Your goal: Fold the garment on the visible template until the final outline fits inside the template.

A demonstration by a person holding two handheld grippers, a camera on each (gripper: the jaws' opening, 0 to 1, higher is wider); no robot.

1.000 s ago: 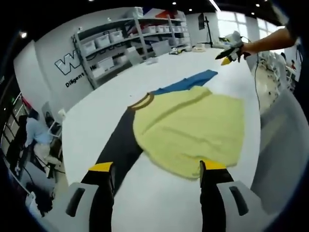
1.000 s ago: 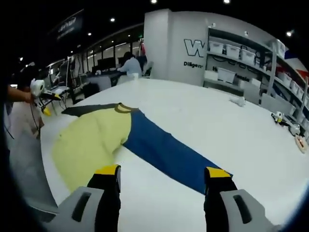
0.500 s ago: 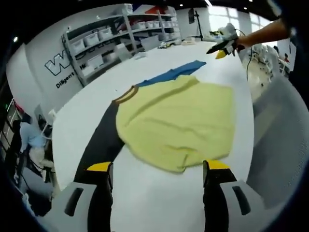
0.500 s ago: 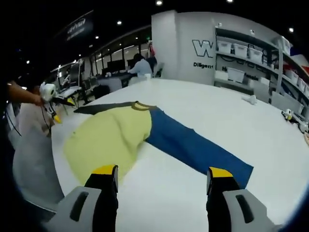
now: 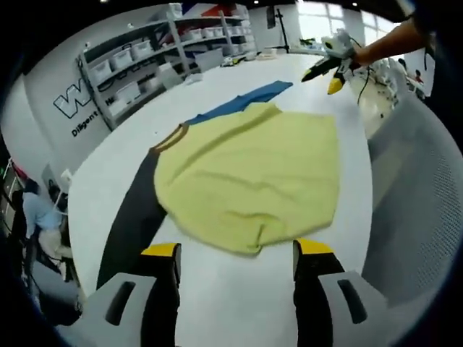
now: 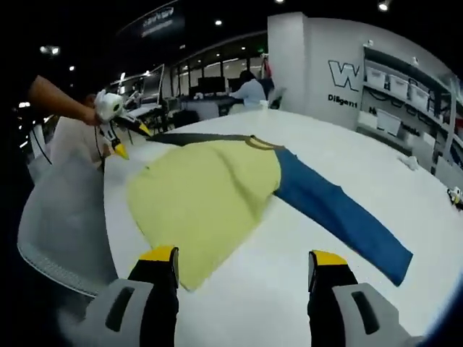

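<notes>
Shelving [image 5: 155, 54] loaded with white bins runs along the wall at the upper left of the left gripper view, beside large wall lettering [image 5: 69, 101]. Below it a seated person [image 5: 40, 217] sits at the far left edge, past the rim of the white table [image 5: 239, 303]. On the table lies the garment [image 5: 249, 181], spread flat: a yellow-green body with a brown collar [image 5: 170, 137], a black sleeve [image 5: 130, 224] stretching toward the lower left and a blue sleeve [image 5: 242, 101] reaching away toward the top. The left gripper [image 5: 235, 253] hangs just short of the garment's near hem, its yellow-tipped jaws spread wide apart and holding nothing. At the upper right the right gripper [image 5: 329, 69] is held above the table's far side, past the garment's far right corner; from here its jaw gap cannot be judged.

In the right gripper view, the left gripper [image 6: 119, 126] appears at the upper left, held in a person's hand above the table edge near the black sleeve [image 6: 192, 137]. The yellow-green body [image 6: 206, 195] sits left of centre on the table [image 6: 275, 289], with the blue sleeve [image 6: 340, 213] running to the right. The right gripper's [image 6: 242, 260] own jaws stand well spread and empty, near the garment's closest edge. Lettering [image 6: 347, 76] and bins [image 6: 405, 94] line the wall at the right.
</notes>
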